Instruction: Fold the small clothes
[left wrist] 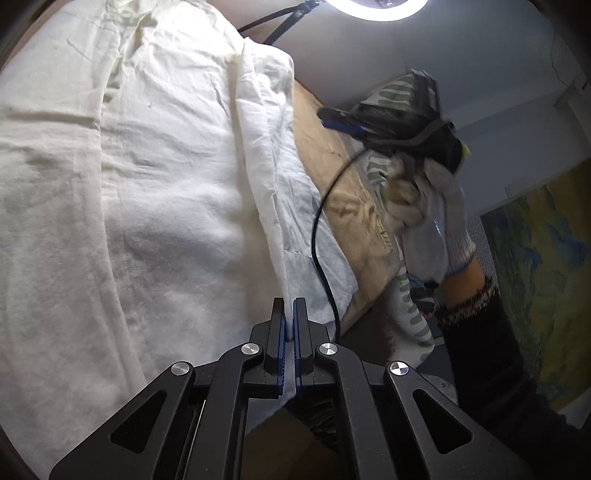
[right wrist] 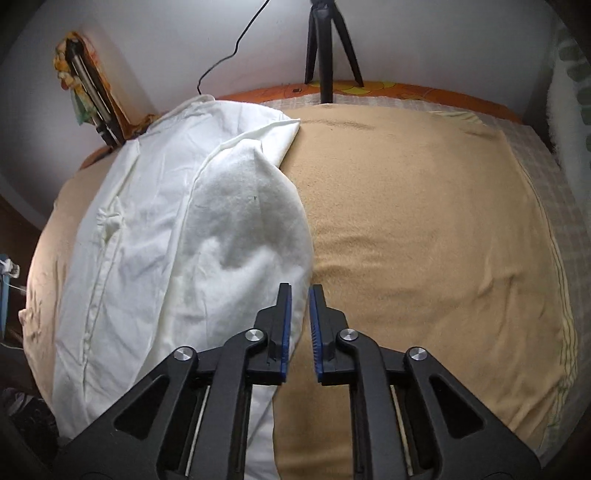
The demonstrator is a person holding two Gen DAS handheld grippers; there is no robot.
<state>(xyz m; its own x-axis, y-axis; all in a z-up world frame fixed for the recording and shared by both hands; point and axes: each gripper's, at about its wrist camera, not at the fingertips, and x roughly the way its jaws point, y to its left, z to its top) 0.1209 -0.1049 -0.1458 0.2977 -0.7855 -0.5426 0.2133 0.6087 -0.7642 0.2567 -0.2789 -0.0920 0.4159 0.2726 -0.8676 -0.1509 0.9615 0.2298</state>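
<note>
One white garment lies on the tan blanket: thin, limp, light cloth, best pinched at hems. Left claw clenches its edge; right claw stands released, just beside it.

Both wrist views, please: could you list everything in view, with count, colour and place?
garment: one, white, rumpled on the left part of the blanket, its edge pinched by the left gripper.
blanket: one, tan, spread over the bed.
checked sheet: one, pale, under the blanket at the right edge.
tripod: one, black, at the bed's far edge.
ring light: one, bright white, overhead.
cable: one, black, across the garment's edge.
patterned cloth: one, white with green marks, hanging by the right hand.
left gripper: black, blue pads, shut on the garment.
right gripper: black, blue pads, open over the blanket.
right hand: one, gloved white.
</note>
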